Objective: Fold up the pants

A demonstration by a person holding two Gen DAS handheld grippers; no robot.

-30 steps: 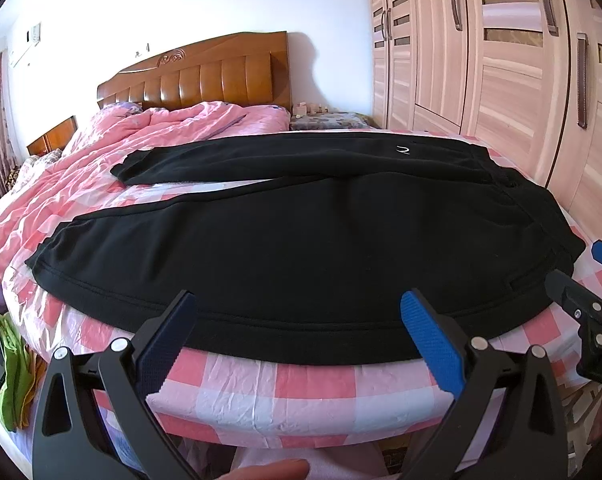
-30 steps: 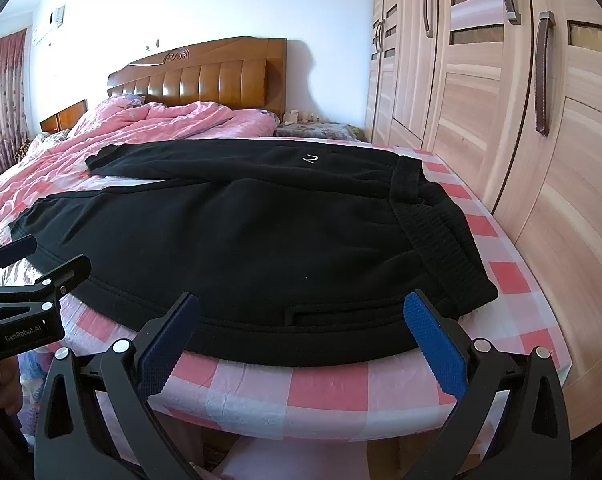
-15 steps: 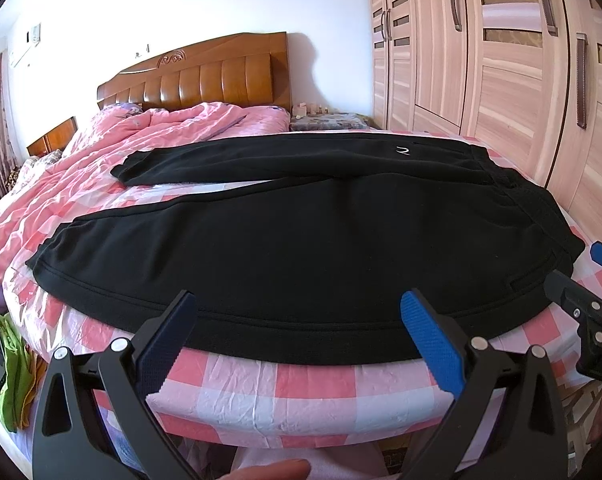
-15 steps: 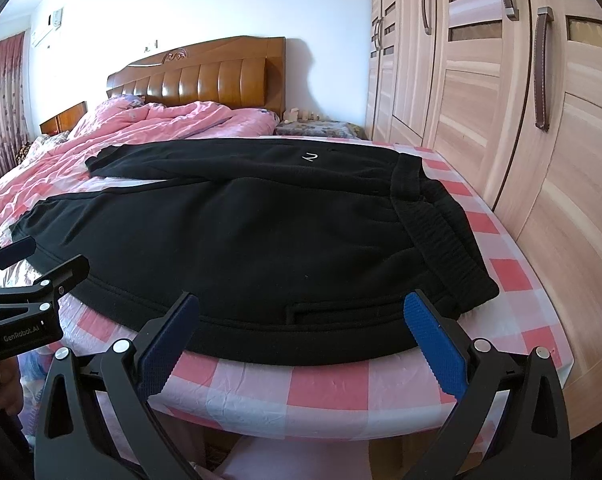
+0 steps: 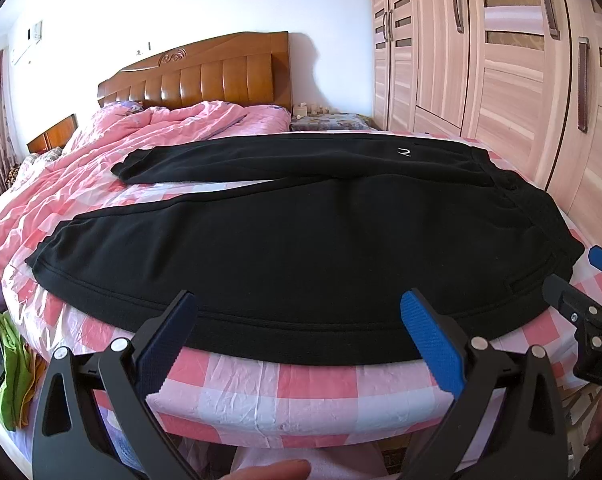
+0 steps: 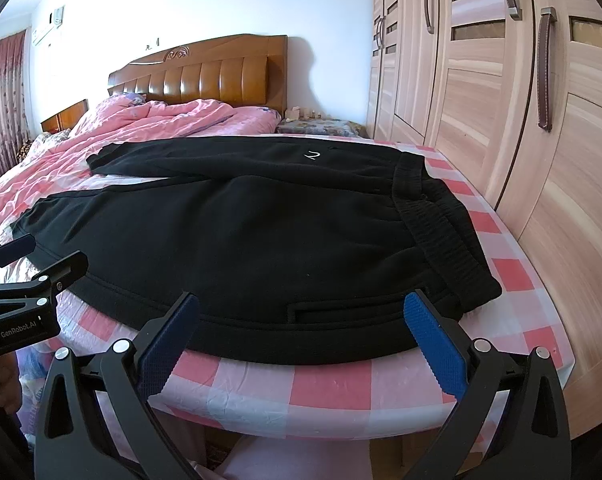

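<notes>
Black pants (image 5: 301, 240) lie spread flat across the foot of the bed (image 5: 301, 392), on its pink checked sheet, waistband (image 6: 441, 232) toward the wardrobe (image 6: 501, 100). Left gripper (image 5: 299, 334) and right gripper (image 6: 301, 334) hover just before the near hem, both spread wide, holding nothing.

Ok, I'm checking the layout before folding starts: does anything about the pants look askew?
Slightly: the black pants lie flat, but the legs splay apart toward the cuffs, exposing the checked sheet between them. The waistband is bunched.
</notes>
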